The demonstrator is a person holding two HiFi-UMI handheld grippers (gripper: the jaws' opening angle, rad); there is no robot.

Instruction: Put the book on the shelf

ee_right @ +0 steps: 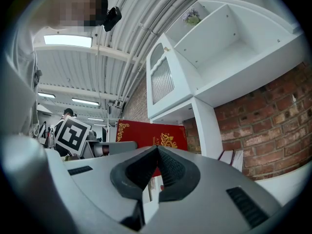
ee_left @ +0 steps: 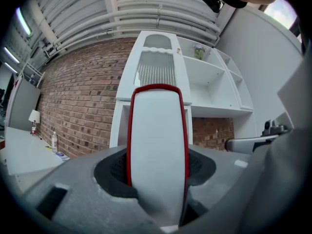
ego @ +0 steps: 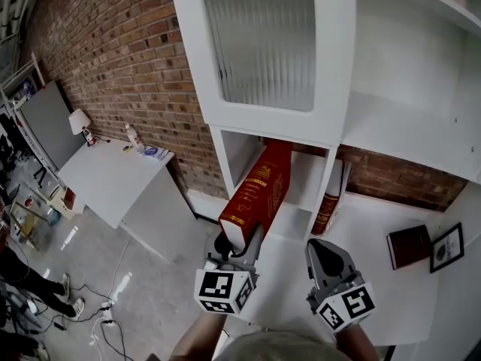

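A thick red book [ego: 258,190] with gold print is tilted, its far end inside the open compartment of the white shelf unit [ego: 336,96], under the ribbed-glass door. My left gripper [ego: 239,243] is shut on the book's near end. In the left gripper view the white page edge of the book [ee_left: 158,140] fills the gap between the jaws of the left gripper [ee_left: 157,172]. My right gripper [ego: 317,248] hovers to the right of the book, shut and holding nothing. In the right gripper view the right gripper [ee_right: 157,151] has its tips together, with the red book [ee_right: 146,133] behind them.
A second book [ego: 329,201] leans in the compartment to the right. A brown book [ego: 409,245] and a framed picture [ego: 447,247] lie on the white surface at right. A white table [ego: 113,183] with a lamp [ego: 79,120] stands at left by the brick wall.
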